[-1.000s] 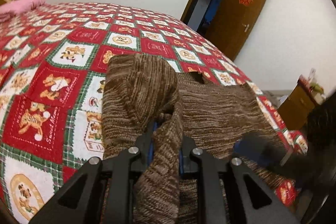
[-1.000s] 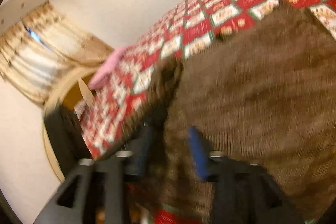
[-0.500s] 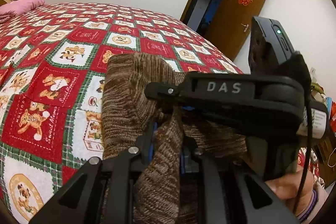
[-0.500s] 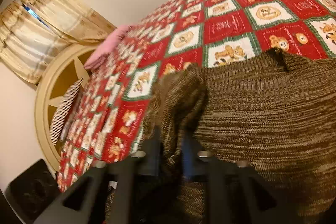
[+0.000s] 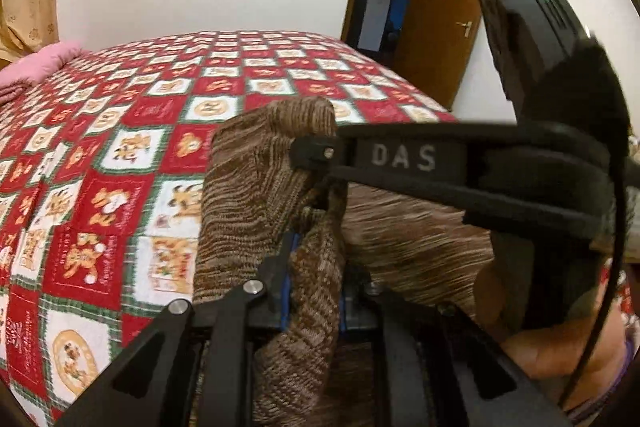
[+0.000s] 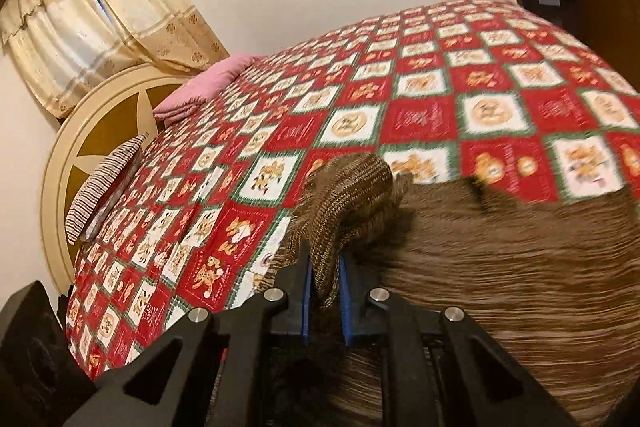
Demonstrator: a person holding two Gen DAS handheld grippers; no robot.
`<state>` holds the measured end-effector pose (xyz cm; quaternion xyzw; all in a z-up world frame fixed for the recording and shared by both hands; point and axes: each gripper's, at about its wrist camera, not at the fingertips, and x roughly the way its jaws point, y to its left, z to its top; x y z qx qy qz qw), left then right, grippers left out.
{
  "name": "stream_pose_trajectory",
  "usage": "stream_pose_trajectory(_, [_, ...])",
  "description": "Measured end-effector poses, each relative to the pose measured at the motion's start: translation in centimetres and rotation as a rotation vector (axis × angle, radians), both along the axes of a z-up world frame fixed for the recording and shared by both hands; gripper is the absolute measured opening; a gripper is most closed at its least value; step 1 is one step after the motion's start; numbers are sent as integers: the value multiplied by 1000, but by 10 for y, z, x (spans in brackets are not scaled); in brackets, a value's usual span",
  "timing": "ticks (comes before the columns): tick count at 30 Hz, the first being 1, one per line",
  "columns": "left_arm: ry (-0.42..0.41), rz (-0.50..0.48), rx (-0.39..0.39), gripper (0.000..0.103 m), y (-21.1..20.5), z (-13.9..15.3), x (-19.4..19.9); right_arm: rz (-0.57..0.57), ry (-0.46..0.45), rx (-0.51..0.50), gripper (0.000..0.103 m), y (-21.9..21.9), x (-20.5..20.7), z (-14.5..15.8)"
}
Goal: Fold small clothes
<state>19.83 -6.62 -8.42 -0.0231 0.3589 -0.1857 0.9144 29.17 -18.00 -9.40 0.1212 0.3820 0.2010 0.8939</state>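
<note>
Gripper left point(image 5: 312, 279) and right gripper point(image 6: 324, 287), jaws closing, each pinch a bunched edge of my brown knit garment point(image 6: 500, 267) near the bed point(image 6: 420, 115) foot edge; soft, stretchy, so I grip hems.

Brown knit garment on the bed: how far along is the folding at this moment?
Early. Done: little; the brown knit garment mostly lies spread on the quilt, no finished fold visible. In hand: the left gripper and right gripper each pinch a bunched part, jaws closing on cloth. Left: carrying it over, laying it flat, further folds.
</note>
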Motion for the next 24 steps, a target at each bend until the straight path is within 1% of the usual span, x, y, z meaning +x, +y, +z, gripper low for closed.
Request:
stream_pose_trajectory(3, [12,-33,-11,17,-19,8,-1,-9,-13,-33,11,-19,-7,9])
stream_pose_trajectory(9, [10,-85,8,17,-62,12,-3,-15,-33,-107,11,-55,-15,25])
stream_pose_trajectory(14, [39,-108,4,17,-94,13,0,-22,-32,-157,11,-88,-17,29])
stream_pose_trajectory(17, [42,-128,20,17,-116,11,0,-34,-19,-171,10,-110,-16,26])
stream_pose_trajectory(19, [59,-137,31,17,-133,6,-1,-52,-5,-172,10,-126,-16,20])
stream_pose_trajectory(21, [79,-136,48,17,-143,-1,0,-69,19,-154,10,-142,-16,11])
stream_pose_trajectory(24, [95,-128,98,16,-161,-14,-1,-96,52,-124,9,-160,-17,-5])
